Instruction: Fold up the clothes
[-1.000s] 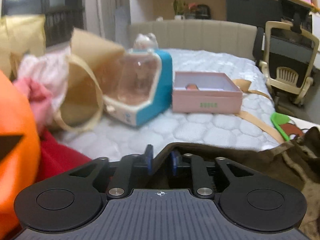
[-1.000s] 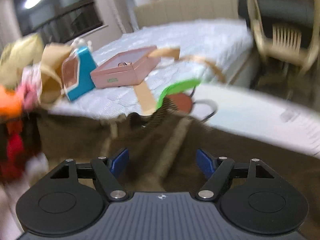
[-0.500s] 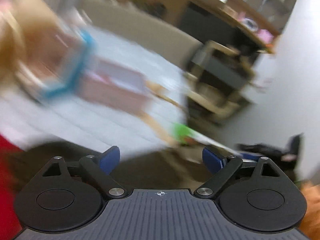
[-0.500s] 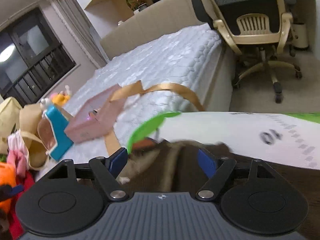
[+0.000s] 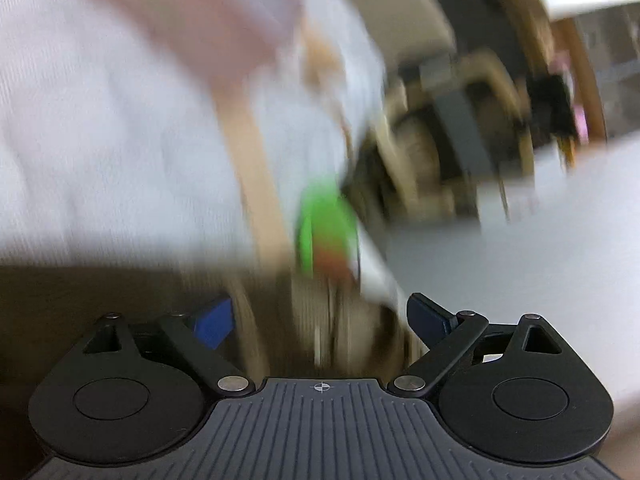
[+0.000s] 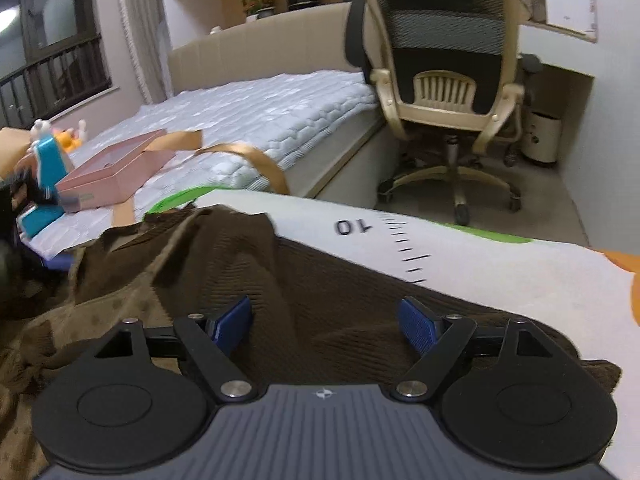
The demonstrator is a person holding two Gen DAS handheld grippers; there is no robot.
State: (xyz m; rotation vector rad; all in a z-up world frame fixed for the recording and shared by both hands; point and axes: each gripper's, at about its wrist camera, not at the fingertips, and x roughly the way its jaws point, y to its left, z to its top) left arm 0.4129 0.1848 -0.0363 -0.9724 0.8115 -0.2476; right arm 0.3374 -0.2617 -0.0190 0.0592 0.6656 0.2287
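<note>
**Left gripper has let go of the cloth and both tools now hang empty over it**

A second ago the left gripper (image 5: 320,320) was pinched narrow on an edge of the dark brown ribbed-knit garment (image 6: 320,280). Half a second ago its blue pads were already spread, and now they stand wide apart with nothing between them. Its view is smeared by fast motion, so the tool is swinging; only brown fabric below the jaws and a bright green patch (image 5: 326,224) beyond them can be made out.

The right gripper (image 6: 326,326) has been wide open through all three moments and holds nothing. What changed is its view: the blur has gone, and the garment lies rumpled directly beneath and ahead of its jaws, on the white mat printed with a ruler scale (image 6: 460,264). A raised ridge of cloth runs forward from between the pads toward the mat's far edge. Beyond that lie the white quilted mattress (image 6: 260,108) and the pink shallow cardboard box (image 6: 112,172), ahead and to the left.

In my judgement one placement has just ended and the garment is not yet folded flat; a fresh grasp of an edge or corner seems to be needed next.
</note>
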